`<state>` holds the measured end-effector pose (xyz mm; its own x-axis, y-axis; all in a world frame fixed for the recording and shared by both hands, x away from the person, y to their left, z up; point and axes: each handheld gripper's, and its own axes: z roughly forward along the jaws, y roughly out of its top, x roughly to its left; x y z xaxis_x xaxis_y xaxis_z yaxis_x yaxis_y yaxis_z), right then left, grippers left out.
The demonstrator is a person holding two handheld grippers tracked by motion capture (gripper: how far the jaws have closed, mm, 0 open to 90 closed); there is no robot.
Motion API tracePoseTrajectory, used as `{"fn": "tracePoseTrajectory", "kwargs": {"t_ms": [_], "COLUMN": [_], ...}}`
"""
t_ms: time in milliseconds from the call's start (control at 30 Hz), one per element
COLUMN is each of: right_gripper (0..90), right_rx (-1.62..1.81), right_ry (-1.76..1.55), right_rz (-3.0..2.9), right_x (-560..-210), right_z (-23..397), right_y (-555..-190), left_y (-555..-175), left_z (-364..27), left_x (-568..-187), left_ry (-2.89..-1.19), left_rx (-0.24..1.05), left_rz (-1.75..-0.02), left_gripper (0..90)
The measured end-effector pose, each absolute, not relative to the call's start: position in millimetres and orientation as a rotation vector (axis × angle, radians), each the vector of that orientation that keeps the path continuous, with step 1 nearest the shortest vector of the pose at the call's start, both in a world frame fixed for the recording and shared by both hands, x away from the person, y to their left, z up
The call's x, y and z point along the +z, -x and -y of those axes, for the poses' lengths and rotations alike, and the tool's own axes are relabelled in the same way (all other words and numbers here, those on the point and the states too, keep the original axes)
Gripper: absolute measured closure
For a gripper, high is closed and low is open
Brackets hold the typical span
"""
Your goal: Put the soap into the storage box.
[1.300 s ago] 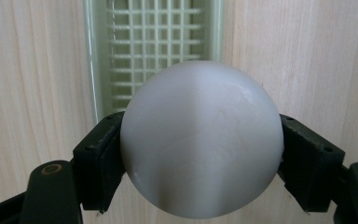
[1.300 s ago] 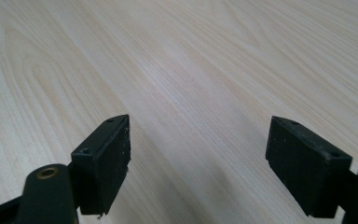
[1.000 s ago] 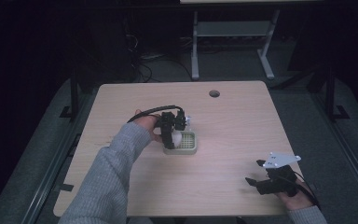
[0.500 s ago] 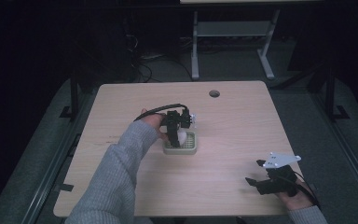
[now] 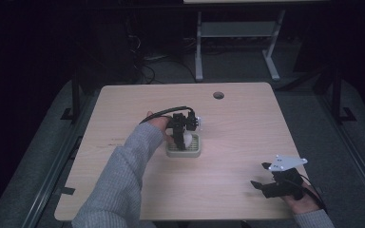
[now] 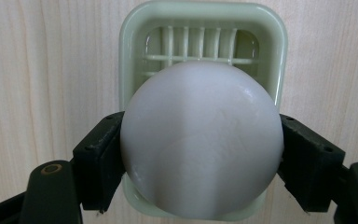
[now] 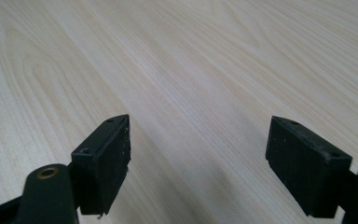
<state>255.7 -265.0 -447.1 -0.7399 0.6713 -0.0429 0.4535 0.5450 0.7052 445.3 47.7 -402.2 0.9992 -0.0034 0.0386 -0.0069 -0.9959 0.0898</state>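
Left tool (image 6: 200, 154) shifted over tray (image 6: 133, 56) (gripping white ball (image 6: 200, 140)).

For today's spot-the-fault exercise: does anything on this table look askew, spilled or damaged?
Nothing stands out. The left gripper holds an intact white ball over the pale green slotted tray, which sits flat on the table.

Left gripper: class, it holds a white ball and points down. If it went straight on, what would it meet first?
The left gripper, shut on the white ball, would probably press it into the pale green slotted tray directly beneath; the remaining gap is unclear.
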Motion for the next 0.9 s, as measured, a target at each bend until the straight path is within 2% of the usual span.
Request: {"fn": "tracePoseTrajectory", "kwargs": {"t_ms": [900], "right_gripper": [21.5], "right_rx": [0.999], "right_ry": [-0.931], "right_rz": [-2.476], "right_x": [-446.9], "right_z": [265.4], "right_y": [-255.5], "left_y": [-448.5], "left_z": [-44.8], "left_x": [-410.3], "left_ry": [-3.086], "left_rx": [0.013], "left_rz": [-0.002], "left_gripper": [23.3]}}
